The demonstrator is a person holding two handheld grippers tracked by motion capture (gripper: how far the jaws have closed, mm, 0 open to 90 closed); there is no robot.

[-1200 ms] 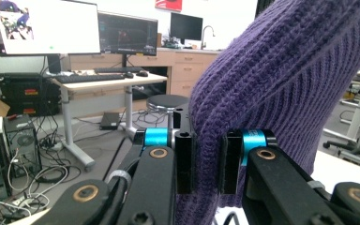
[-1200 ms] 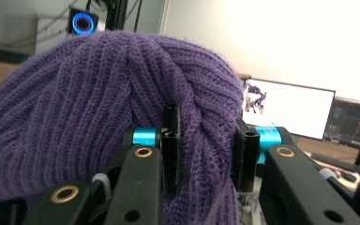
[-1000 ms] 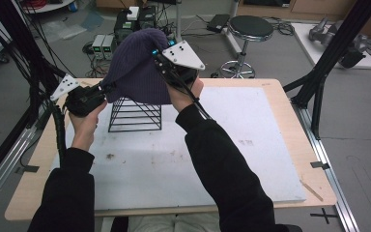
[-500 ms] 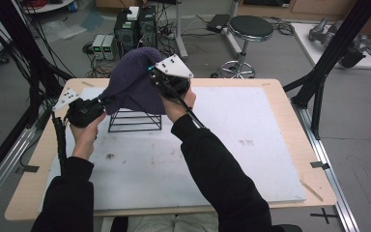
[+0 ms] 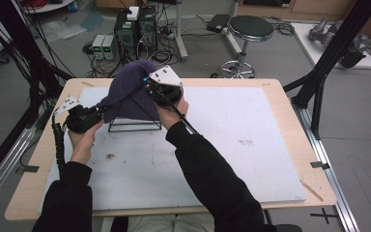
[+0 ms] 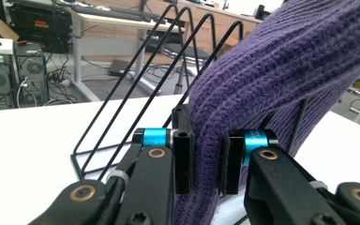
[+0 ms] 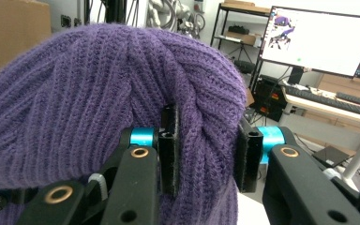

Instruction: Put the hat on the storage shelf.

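Observation:
A purple knit hat (image 5: 128, 89) is draped over a black wire rack (image 5: 135, 125) at the back left of the table. My left gripper (image 5: 100, 114) is shut on the hat's lower left edge, low by the rack's base. In the left gripper view the knit (image 6: 281, 61) is pinched between the jaws of the left gripper (image 6: 206, 161), with the rack's wire loops (image 6: 136, 84) behind. My right gripper (image 5: 150, 92) is shut on the hat's right side higher up. A fold of the hat (image 7: 98, 93) bunches between the jaws of the right gripper (image 7: 208, 154).
The rack stands on a white mat (image 5: 232, 145) covering a wooden table (image 5: 290, 101). Black frame posts (image 5: 333, 53) rise at the right and left. A stool (image 5: 249, 29) and computer boxes (image 5: 135, 29) are on the floor behind.
Both hands have come down with the hat, pulling it lower over the rack. Less of the rack's wire shows below the hat's hem than before.

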